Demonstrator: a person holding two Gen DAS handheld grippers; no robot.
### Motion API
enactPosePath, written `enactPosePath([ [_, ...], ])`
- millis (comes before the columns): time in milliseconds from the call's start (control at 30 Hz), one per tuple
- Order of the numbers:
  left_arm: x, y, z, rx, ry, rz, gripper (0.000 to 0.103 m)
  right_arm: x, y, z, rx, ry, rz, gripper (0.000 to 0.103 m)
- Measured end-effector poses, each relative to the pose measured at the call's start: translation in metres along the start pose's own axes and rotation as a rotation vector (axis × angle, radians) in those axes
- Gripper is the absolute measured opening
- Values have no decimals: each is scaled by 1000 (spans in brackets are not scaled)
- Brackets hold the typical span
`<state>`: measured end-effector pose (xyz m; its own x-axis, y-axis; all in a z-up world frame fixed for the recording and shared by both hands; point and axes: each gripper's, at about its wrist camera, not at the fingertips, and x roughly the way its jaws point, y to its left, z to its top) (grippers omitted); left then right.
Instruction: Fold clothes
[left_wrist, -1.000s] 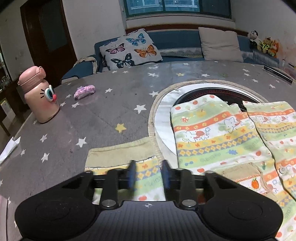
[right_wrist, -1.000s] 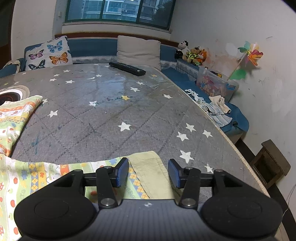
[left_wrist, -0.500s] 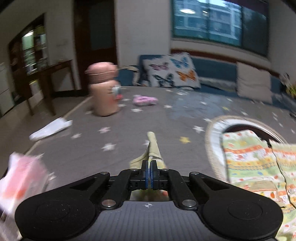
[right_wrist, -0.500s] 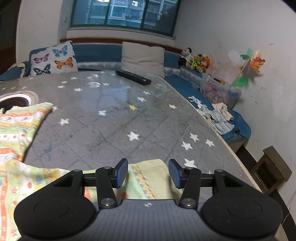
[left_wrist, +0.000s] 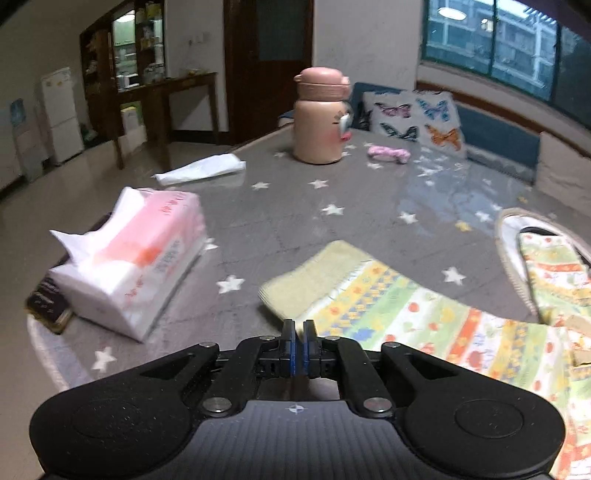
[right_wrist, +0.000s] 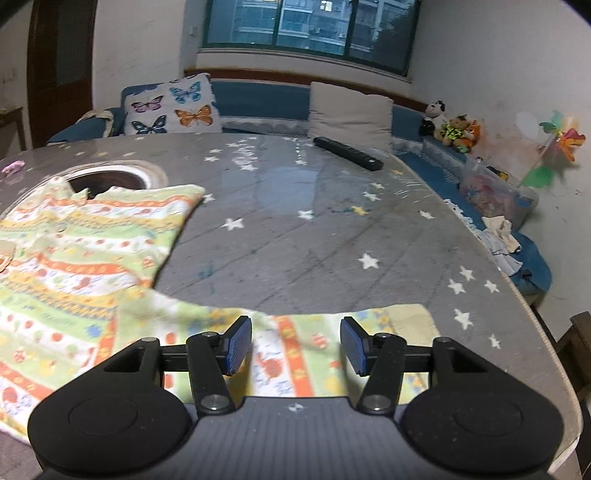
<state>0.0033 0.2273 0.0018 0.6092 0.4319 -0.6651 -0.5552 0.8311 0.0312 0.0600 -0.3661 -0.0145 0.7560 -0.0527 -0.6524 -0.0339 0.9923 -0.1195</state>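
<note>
Both grippers sit low over a grey star-printed tablecloth (left_wrist: 295, 206). Seen from its own wrist camera, the left gripper (left_wrist: 299, 343) has its blue pads pressed nearly together, and the near edge of a striped children's garment (left_wrist: 399, 306) runs down to them at 12 o'clock; whether cloth is actually pinched between the pads cannot be told, because the gap is a thin slit and the picture is blurred. From that gripper the garment's pale yellow-green cuff (left_wrist: 314, 273) lies at 12 o'clock, flat on the cloth, and the rest of the fabric spreads toward 3 o'clock. A soft pack of tissues (left_wrist: 129, 258) sits at 10 o'clock on top of a dark flat object (left_wrist: 48, 302), a pink cartoon-faced bottle (left_wrist: 319, 118) stands upright at 12 o'clock far across the table, and a white plastic bag (left_wrist: 201, 170) lies at 11 o'clock. In the right wrist view the right gripper (right_wrist: 295, 345) has its jaws standing apart, and they have just been opening; the garment's other sleeve lies beneath and between them, with no pad pressing on it. A black remote control (right_wrist: 347, 153) rests at 12 o'clock, well apart from the garment.
</note>
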Motion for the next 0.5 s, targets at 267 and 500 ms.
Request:
enactPosePath([
  [267,-11,-28,7,82,-41,-105,8,-5,15,-8,-19,22,65,55],
  [500,3,-54,12,117,24,-170,12,1,15,-1,-17,42,92,55],
])
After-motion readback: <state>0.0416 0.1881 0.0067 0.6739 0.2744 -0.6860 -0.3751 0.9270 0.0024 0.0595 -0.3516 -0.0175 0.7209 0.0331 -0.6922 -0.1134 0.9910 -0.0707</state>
